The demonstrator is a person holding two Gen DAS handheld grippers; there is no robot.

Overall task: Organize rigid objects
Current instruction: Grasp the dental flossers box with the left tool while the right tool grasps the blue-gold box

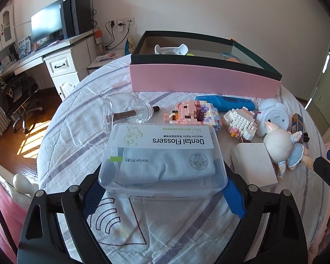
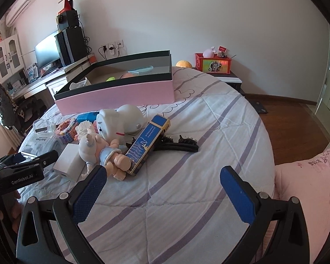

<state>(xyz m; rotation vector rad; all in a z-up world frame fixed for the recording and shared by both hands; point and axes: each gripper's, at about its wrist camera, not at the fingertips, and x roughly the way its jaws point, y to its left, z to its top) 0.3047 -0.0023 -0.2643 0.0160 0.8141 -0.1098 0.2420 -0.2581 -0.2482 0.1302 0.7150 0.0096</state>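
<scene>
Dental flossers box (image 1: 162,158), clear plastic, lies on the bed (image 2: 209,132) between the left gripper (image 1: 164,192) fingers (image 1: 233,198); these stand spread either side of it, and whether the pads press on it yet cannot be told. The pink storage box (image 1: 204,79) behind holds a few pieces already: a white item, something yellow-green. Left outside: glass bottle (image 1: 125,112), two brick figures (image 1: 193,112), blue device (image 1: 224,102), white clock toy (image 1: 275,118), doll (image 2: 105,151), white block (image 1: 255,162), blue carton (image 2: 147,143), black hair clip (image 2: 176,145). Right gripper (image 2: 162,191) fingers released, empty, near the doll. Judged early; most sorting remains.
</scene>
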